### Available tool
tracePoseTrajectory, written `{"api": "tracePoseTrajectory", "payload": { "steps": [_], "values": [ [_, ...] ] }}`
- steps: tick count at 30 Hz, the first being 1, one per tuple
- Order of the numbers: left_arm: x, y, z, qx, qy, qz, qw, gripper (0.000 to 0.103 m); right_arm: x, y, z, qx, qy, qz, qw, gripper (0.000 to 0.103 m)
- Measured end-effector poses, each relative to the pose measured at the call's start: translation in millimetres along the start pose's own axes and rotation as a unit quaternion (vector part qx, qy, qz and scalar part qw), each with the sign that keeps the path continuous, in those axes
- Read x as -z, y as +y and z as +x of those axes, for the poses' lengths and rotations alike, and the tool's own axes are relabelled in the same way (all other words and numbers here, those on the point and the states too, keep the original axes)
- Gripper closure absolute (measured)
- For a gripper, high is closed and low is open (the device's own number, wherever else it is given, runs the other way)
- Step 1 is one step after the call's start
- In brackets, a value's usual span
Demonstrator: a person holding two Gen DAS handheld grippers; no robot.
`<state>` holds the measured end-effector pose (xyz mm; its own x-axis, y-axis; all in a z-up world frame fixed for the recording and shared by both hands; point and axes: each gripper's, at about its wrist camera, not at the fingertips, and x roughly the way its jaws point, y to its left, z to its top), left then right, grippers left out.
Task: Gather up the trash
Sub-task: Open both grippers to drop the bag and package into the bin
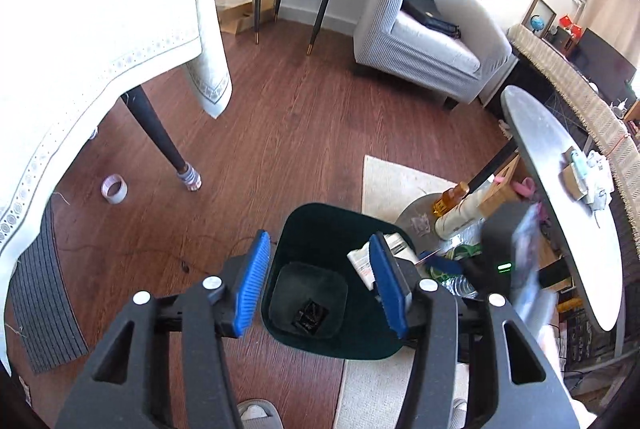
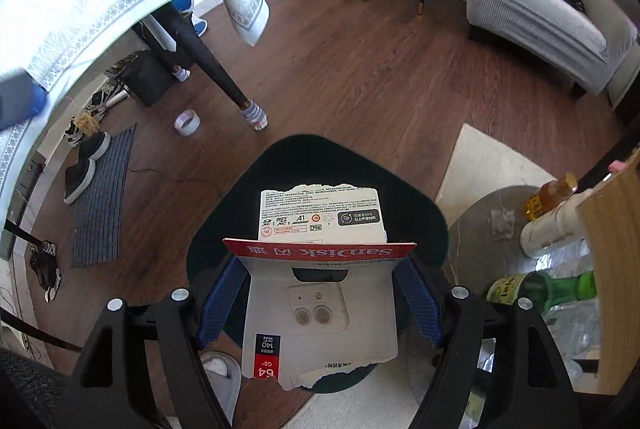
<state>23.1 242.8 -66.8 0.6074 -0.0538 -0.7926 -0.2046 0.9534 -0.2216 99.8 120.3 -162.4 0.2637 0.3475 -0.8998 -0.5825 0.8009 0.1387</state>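
Observation:
A dark green trash bin (image 1: 320,229) stands on the floor, with a small dark wrapper (image 1: 310,313) at its bottom. My left gripper (image 1: 316,269) is open and empty above the bin. My right gripper (image 2: 320,289) is shut on a torn SanDisk card package (image 2: 320,269), held right over the bin (image 2: 420,213). The package (image 1: 362,263) and the right gripper (image 1: 496,261) also show in the left wrist view at the bin's right rim.
A table with a white cloth (image 1: 100,29) stands at left, its leg (image 1: 160,133) near a tape roll (image 1: 114,189). A sofa (image 1: 420,41) is behind. A low round table (image 2: 520,229) with bottles (image 2: 552,197) is at right, on a pale rug (image 2: 480,165).

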Motion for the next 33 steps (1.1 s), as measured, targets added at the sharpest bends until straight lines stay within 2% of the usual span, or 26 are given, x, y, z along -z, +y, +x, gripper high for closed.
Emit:
{"api": "tracePoseTrajectory", "payload": {
  "steps": [4,6,9,11,16,20,25,28,33],
  "values": [
    [-2.5,-4.6,-12.5,0.002,-0.016,0.004,0.9999,0.053,6.8,0.1,18.2,0.002,0.019,0.000,1.000,0.027],
    [-3.4,-7.4,-18.7,0.004,-0.026,0.005,0.9997,0.061,9.4,-0.2,25.6,0.006,0.025,0.002,1.000,0.027],
    [-7.1,-9.4,-28.7,0.011,-0.040,0.001,0.9991,0.068,14.2,-1.5,34.6,0.007,0.032,0.003,0.999,0.025],
    [-9.3,-10.0,-34.1,0.020,-0.048,-0.002,0.9987,0.070,16.3,-1.5,39.1,0.012,0.036,-0.001,0.999,0.021],
    [-14.4,-11.8,-48.4,0.024,-0.070,-0.007,0.9972,0.073,16.2,-3.1,38.0,0.006,0.031,-0.004,0.999,0.021],
    [-19.2,-9.1,-57.2,0.027,-0.079,-0.018,0.9963,0.073,8.7,2.5,19.1,-0.003,0.007,-0.016,1.000,0.021],
    [-26.2,-8.3,-76.9,0.021,-0.101,-0.020,0.9944,0.073,-6.5,16.7,-24.3,-0.013,-0.040,-0.038,0.998,0.021],
    [-29.2,-9.9,-86.0,0.017,-0.113,-0.018,0.9933,0.072,-13.5,22.9,-54.3,-0.011,-0.075,-0.050,0.996,0.027],
    [-35.4,-19.9,-105.2,0.005,-0.148,0.010,0.9890,0.062,-20.3,18.0,-103.7,0.000,-0.119,-0.056,0.991,0.034]
  ]
}}
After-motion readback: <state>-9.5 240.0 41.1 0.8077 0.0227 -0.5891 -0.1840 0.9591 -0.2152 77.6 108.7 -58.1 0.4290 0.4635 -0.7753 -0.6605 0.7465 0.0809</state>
